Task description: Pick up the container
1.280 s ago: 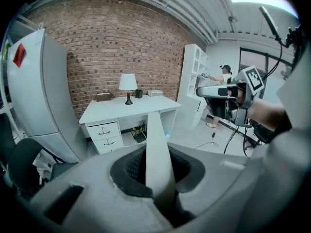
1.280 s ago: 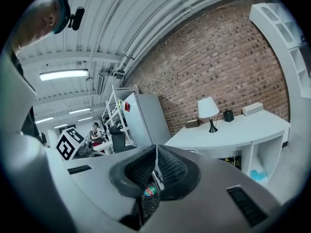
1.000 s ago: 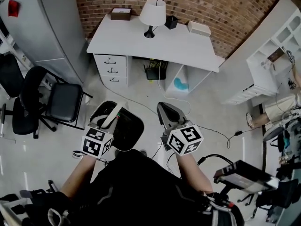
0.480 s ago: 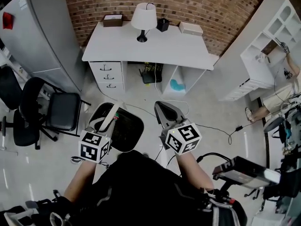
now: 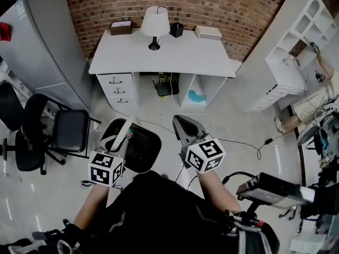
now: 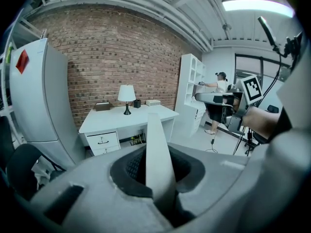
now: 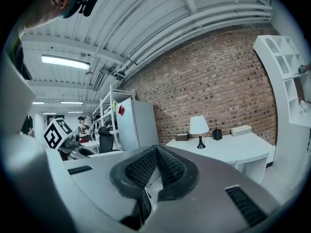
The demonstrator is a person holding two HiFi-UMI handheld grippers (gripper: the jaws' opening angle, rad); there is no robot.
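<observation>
At lower centre of the head view, the left gripper (image 5: 121, 136) has its fingers (image 6: 124, 174) pinching a white strip (image 6: 156, 130), likely the black container's (image 5: 143, 151) handle, for lifting. The right gripper's (image 5: 183, 127) fingers are pressed together with nothing in them.

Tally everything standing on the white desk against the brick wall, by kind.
Boxes: 2 (brown box, white box)
Lamp: 1
Black cup: 1
Total: 4

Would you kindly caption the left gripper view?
Left gripper shut on a white strip, facing desk and lamp.
</observation>
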